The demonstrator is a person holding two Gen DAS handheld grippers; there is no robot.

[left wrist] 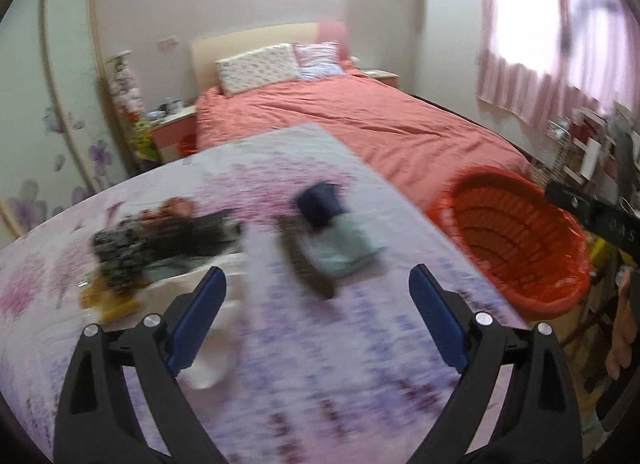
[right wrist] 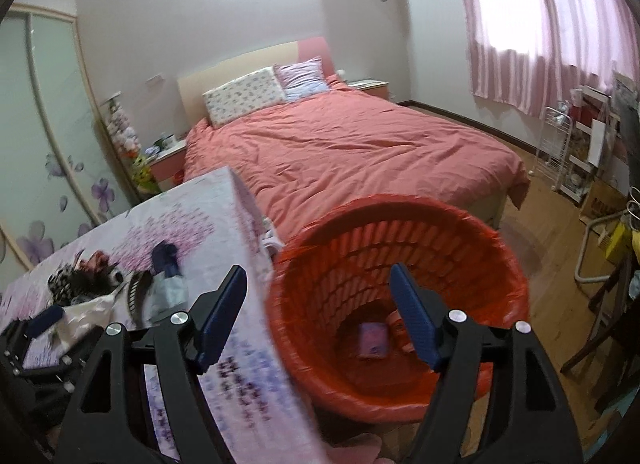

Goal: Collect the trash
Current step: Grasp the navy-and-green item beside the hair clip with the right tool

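Observation:
On the floral tablecloth (left wrist: 360,364) lies loose trash, blurred: a dark blue wrapper (left wrist: 320,204), a pale green packet (left wrist: 344,252), a brown strip (left wrist: 304,268), a dark crumpled pile (left wrist: 160,240) and a white piece (left wrist: 216,364) by the left finger. My left gripper (left wrist: 317,272) hovers open over the cloth, nothing between its pads. My right gripper (right wrist: 318,269) stands open above the near rim of the red basket (right wrist: 460,232), empty. Inside the basket lie a purple packet (right wrist: 373,340) and an orange scrap (right wrist: 396,322). The same trash (right wrist: 160,280) shows on the table at left.
The basket (left wrist: 520,240) stands on the wooden floor (right wrist: 560,248) just off the table's right edge. Beyond it is a bed with a coral cover (right wrist: 352,152). A white rack (right wrist: 568,152) and clutter line the right wall. A hand (left wrist: 624,336) shows at far right.

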